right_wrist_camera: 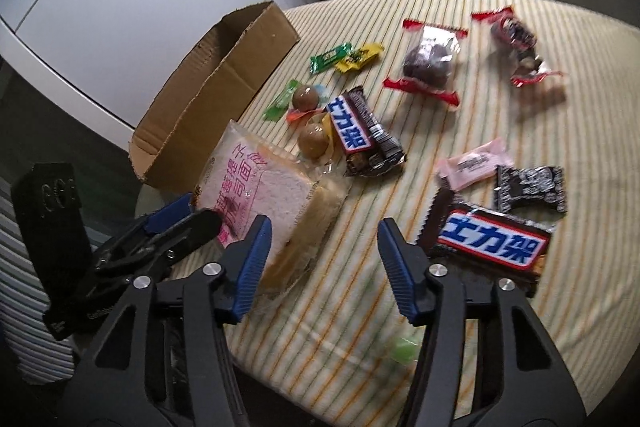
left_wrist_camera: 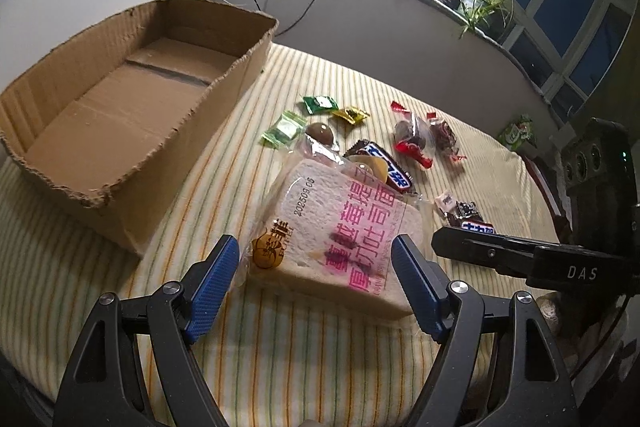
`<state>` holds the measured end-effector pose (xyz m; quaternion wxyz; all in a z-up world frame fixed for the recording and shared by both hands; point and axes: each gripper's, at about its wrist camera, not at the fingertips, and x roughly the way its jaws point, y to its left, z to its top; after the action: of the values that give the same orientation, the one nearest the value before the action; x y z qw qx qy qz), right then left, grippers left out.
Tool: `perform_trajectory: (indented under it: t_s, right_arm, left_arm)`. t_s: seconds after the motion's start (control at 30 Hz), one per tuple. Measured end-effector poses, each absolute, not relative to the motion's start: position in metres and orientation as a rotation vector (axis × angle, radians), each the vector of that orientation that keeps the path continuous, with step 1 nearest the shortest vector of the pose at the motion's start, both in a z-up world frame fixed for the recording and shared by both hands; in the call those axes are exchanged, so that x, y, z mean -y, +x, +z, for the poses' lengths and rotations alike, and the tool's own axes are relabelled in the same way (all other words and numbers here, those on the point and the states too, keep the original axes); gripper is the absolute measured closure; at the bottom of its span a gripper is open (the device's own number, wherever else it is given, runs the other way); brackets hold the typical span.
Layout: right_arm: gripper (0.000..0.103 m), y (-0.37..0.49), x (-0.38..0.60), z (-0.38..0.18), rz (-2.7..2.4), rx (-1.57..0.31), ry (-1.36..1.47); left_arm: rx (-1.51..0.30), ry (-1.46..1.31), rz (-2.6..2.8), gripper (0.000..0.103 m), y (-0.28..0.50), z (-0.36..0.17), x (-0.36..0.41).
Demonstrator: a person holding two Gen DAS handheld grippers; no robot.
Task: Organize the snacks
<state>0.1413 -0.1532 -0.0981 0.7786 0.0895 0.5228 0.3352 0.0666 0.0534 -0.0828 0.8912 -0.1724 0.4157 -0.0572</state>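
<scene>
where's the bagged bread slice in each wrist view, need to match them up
Left wrist: the bread slice lies low in the centre, between the open left gripper fingers.
Right wrist: the bread slice lies left of centre, just past the right gripper.
Shared landmark: the cardboard box, left of the bread in both views.

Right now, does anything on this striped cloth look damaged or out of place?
The cardboard box has ragged, torn rims and holds nothing. The snacks lie scattered on the cloth beside it, and one chocolate bar is partly tucked under the bread pack.
</scene>
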Motion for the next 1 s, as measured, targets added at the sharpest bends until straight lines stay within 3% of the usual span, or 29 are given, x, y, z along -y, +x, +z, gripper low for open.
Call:
perform_trajectory:
  t_s: [0.13, 0.53, 1.0]
  right_arm:
    - [0.055, 0.147, 0.15, -0.108, 0.742, -1.175, 0.236]
    - [0.063, 0.148, 0.131, -0.119, 0.809, -1.237, 0.271]
    - [0.063, 0.141, 0.125, -0.097, 0.781, -1.176, 0.199]
  left_arm:
    - [-0.868, -0.349, -0.132, 0.024, 0.069, -0.084, -0.054]
    - [-0.895, -0.346, -0.178, 0.027, 0.073, -0.095, -0.05]
    - [-0.847, -0.327, -0.162, 0.033, 0.066, -0.077, -0.049]
